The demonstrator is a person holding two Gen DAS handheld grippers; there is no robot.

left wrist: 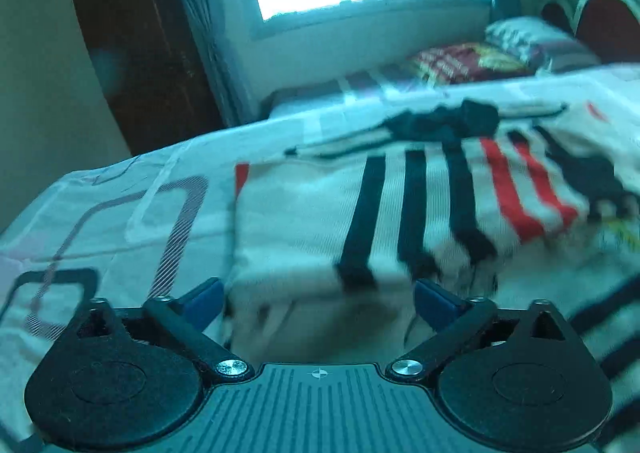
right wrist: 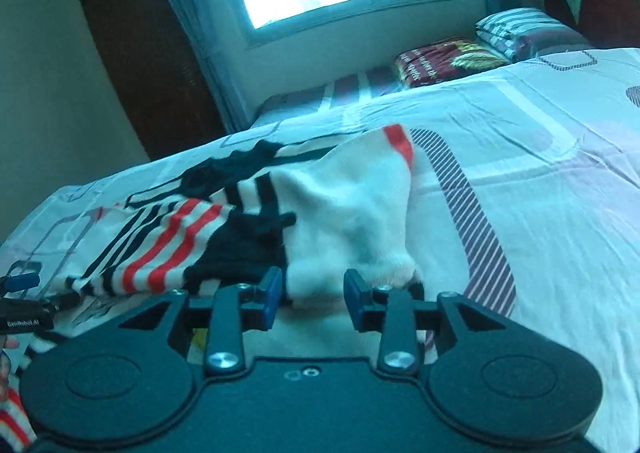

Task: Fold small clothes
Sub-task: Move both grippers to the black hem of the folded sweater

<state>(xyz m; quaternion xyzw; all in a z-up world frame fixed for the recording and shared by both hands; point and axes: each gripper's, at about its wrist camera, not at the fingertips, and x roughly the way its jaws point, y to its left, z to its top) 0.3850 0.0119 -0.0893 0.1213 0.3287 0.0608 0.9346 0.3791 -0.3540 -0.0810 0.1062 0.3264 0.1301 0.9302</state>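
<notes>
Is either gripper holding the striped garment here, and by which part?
Neither clearly. Both the left gripper and right gripper are open, fingers straddling the near edge of the striped garment, not clamped.

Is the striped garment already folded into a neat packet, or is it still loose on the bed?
Still loose: the striped garment lies rumpled and uneven on the bedsheet, with one white corner lifted ahead of the open right tool.
</notes>
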